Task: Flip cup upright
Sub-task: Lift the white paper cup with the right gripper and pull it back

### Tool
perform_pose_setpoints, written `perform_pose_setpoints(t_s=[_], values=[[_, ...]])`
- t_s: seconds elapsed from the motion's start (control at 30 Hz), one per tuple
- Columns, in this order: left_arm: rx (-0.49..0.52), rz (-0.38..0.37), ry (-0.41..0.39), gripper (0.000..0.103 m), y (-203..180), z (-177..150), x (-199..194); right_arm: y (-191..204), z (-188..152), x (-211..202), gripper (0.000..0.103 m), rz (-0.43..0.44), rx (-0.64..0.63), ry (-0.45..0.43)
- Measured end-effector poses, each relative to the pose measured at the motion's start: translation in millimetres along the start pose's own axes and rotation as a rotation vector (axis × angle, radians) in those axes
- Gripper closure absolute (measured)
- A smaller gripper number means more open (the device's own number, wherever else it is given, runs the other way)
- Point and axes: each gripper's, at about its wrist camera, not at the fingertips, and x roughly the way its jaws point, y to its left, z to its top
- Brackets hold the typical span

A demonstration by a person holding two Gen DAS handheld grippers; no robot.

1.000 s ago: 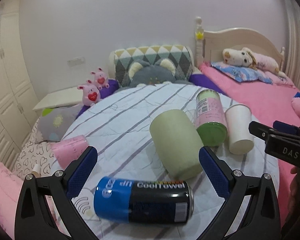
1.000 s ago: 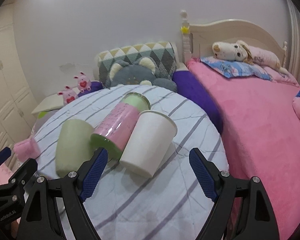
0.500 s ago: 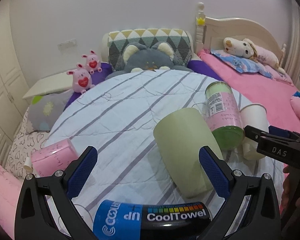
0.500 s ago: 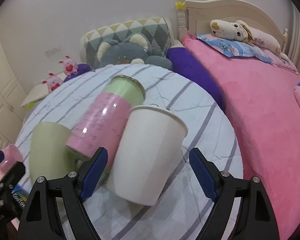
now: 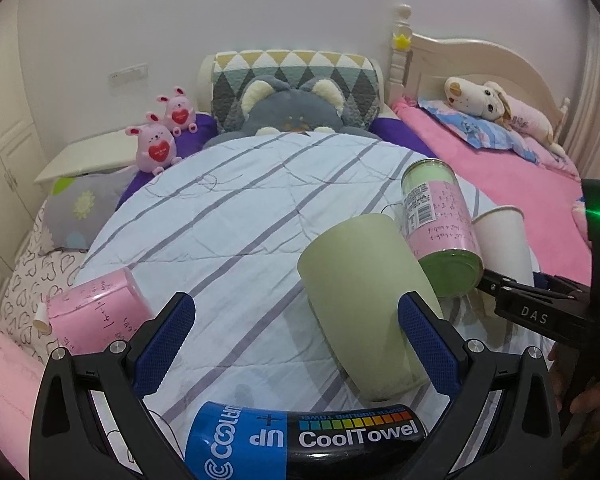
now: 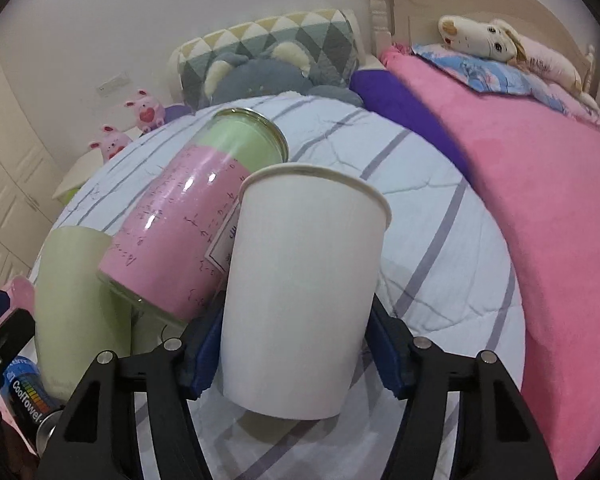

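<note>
A white paper cup (image 6: 300, 292) lies on its side on the striped quilt, rim pointing away from me; it also shows in the left wrist view (image 5: 504, 240). My right gripper (image 6: 294, 352) has its blue pads on both sides of the cup's lower body, close against it. Whether they press it I cannot tell. A pale green cup (image 5: 364, 304) lies on its side beside my left gripper (image 5: 296, 340), which is open and empty, its right pad near that cup.
A pink-and-green glass jar (image 6: 192, 224) leans against both cups. A blue and black CoolTowel can (image 5: 304, 440) lies under the left gripper. A pink roll (image 5: 92, 312) is at the quilt's left edge. Plush toys (image 5: 156, 144) and pillows lie behind; a pink bed (image 6: 540, 184) is at right.
My right gripper has moved forward around the white cup, and its jaws have narrowed onto it. My left gripper has drifted back a little, the can now at the frame's bottom.
</note>
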Motion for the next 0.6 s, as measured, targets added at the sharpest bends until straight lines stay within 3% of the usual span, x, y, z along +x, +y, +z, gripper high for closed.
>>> perform_pose_setpoints(t_s=[0.6], values=[[0.004, 0.022, -0.035, 0.000, -7, -10, -30, 4, -4, -39, 0.039, 0.028, -0.033, -0.073]])
